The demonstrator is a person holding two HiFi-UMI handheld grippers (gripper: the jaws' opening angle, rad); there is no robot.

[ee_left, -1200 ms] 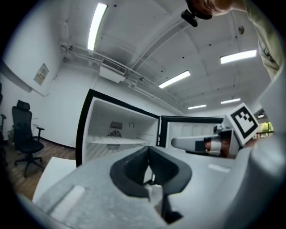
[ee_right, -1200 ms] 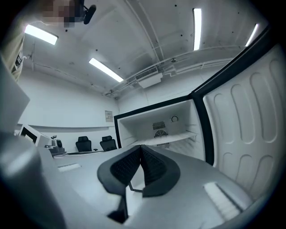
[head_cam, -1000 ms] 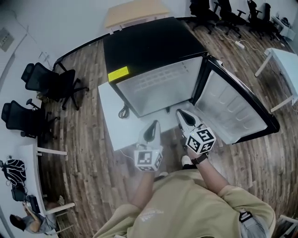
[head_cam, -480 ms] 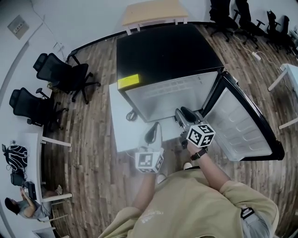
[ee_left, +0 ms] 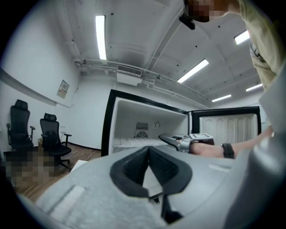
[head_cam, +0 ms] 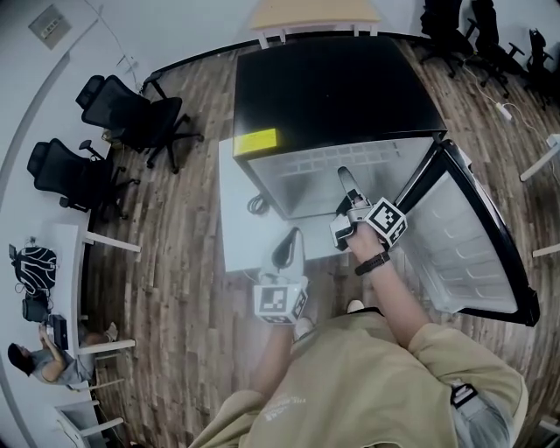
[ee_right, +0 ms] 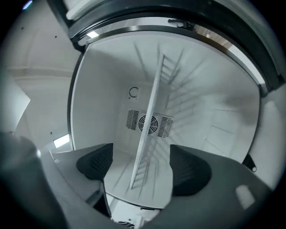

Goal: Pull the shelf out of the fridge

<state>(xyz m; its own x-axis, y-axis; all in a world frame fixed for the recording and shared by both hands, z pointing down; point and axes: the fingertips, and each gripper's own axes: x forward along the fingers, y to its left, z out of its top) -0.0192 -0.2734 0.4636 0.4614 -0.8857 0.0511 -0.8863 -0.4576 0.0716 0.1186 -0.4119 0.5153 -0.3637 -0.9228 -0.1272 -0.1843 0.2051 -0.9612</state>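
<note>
The black fridge [head_cam: 337, 87] stands with its door [head_cam: 472, 245] swung wide to the right. Its white wire shelf [head_cam: 328, 162] lies inside the white cabinet. My right gripper [head_cam: 344, 179] is rolled on its side and reaches into the fridge's mouth. In the right gripper view the shelf [ee_right: 149, 116] runs edge-on between the two pads of the right gripper [ee_right: 140, 163]. The jaws are opening and stand wide, and neither pad touches the shelf. My left gripper [head_cam: 287, 247] hangs back in front of the fridge, shut and empty, as the left gripper view [ee_left: 148, 150] also shows.
The fridge sits on a white board [head_cam: 236, 223] on the wooden floor, with a coiled cable [head_cam: 255, 206] beside it. Black office chairs [head_cam: 131, 118] stand at the left and a wooden table [head_cam: 315, 13] stands behind the fridge. A fan vent [ee_right: 149, 123] is on the fridge's back wall.
My right gripper has moved forward from in front of the fridge into its opening, and its jaws have gone from shut to wide. The left gripper has stayed put.
</note>
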